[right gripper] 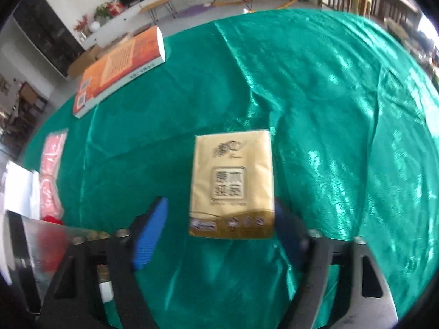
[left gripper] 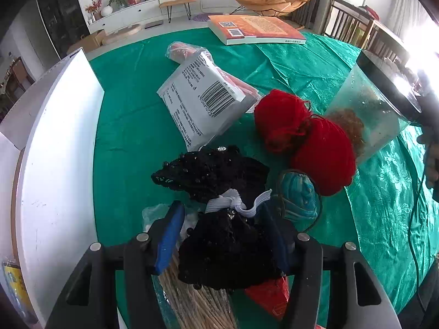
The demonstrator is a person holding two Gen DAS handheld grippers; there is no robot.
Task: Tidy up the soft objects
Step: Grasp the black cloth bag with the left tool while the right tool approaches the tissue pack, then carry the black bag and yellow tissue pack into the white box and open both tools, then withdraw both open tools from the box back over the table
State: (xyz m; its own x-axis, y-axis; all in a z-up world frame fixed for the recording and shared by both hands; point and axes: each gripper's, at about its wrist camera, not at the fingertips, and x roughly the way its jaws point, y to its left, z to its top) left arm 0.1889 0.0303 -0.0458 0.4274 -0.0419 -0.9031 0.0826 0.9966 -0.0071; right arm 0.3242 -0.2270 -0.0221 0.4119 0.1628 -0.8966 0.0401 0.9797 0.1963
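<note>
Left gripper [left gripper: 225, 235] grasps a black sequined pouch [left gripper: 219, 213], while right gripper [right gripper: 219, 230] straddles a tissue pack [right gripper: 231, 183], unclenched; squeezing gently should avoid crushing.

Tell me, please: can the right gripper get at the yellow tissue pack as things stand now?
Probably yes. The tissue pack lies alone on the green cloth, and the right gripper already has it between its fingers, one pad beside each long edge. Nothing lies on the pack or crowds it.

orange book [left gripper: 256, 28], clear jar [left gripper: 370, 109]
</note>
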